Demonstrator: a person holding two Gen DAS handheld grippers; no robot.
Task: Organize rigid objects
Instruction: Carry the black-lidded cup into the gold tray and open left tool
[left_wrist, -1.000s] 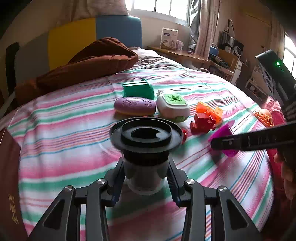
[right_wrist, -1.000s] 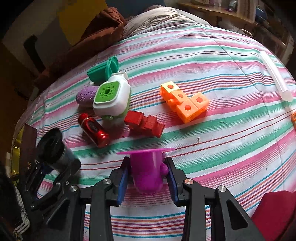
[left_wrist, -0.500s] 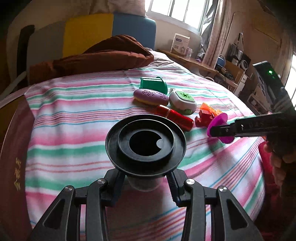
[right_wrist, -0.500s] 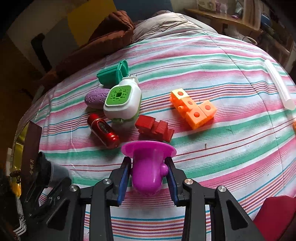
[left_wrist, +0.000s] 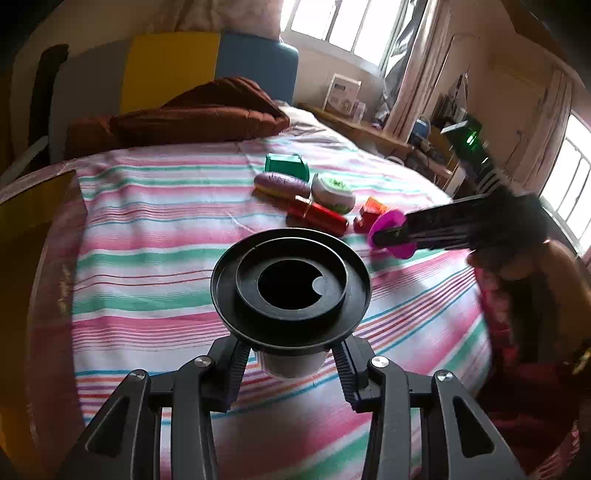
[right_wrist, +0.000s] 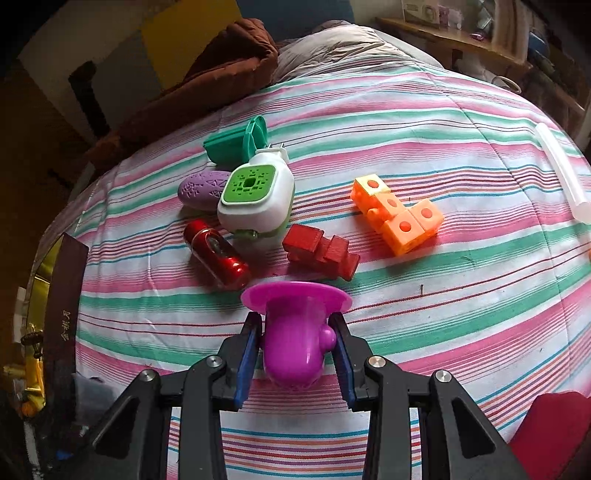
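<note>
My left gripper (left_wrist: 291, 354) is shut on a pale cup with a wide black ringed lid (left_wrist: 290, 286), held above the striped bedspread (left_wrist: 155, 258). My right gripper (right_wrist: 296, 345) is shut on a purple flanged plastic piece (right_wrist: 295, 332), seen in the left wrist view as a purple disc (left_wrist: 391, 229) at the tip of the right gripper. On the bed lie a red cylinder (right_wrist: 218, 253), a white and green box (right_wrist: 255, 199), a lilac oval (right_wrist: 199, 188), a green box (right_wrist: 234, 142), red blocks (right_wrist: 321, 251) and orange cubes (right_wrist: 397, 218).
A brown quilt (left_wrist: 192, 112) lies at the head of the bed. A dark red book (right_wrist: 64, 295) sits at the left edge. A clear tube (right_wrist: 561, 173) lies far right. A red cloth (right_wrist: 554, 435) is at the lower right. Desk and shelves stand beyond the bed.
The left gripper with the lidded cup has drawn back and leftward, so the toys look farther off. The right gripper has kept almost still with the purple piece.
</note>
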